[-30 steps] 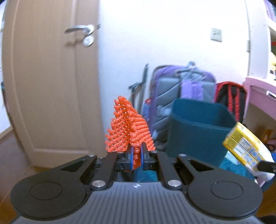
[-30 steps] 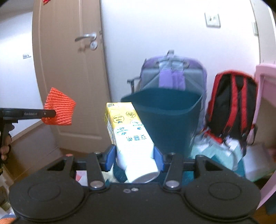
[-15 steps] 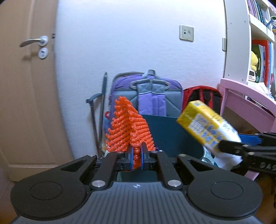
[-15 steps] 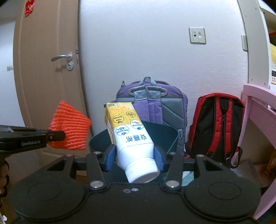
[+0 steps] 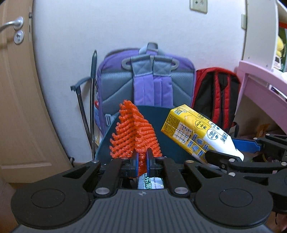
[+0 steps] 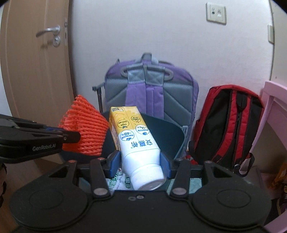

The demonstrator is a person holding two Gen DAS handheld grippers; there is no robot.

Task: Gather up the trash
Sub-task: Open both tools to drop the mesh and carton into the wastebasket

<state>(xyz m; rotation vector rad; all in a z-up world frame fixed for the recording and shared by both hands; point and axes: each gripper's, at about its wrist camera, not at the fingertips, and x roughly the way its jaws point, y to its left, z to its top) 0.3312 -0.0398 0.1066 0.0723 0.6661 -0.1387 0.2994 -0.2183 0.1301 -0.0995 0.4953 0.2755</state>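
**Bin Mostly Hidden Behind Held Trash**

The dark teal bin (image 6: pixel 172 132) shows only its far rim and inner wall; the milk carton (image 6: pixel 138 141) and orange foam net (image 6: pixel 86 132) cover its near side. Its contents are mostly blocked, with only scraps of printed wrapper (image 5: pixel 150 182) visible. The door (image 5: pixel 16 89) is cut off at left. The red backpack's (image 6: pixel 231 121) base is hidden.

Ahead of you a purple and grey backpack (image 6: pixel 150 93) leans upright against the white wall (image 6: pixel 143 35), with a red and black backpack (image 6: pixel 231 121) just beside it on the right. A wooden door (image 6: pixel 35 71) stands at left; a wall socket (image 6: pixel 216 13) sits high up.
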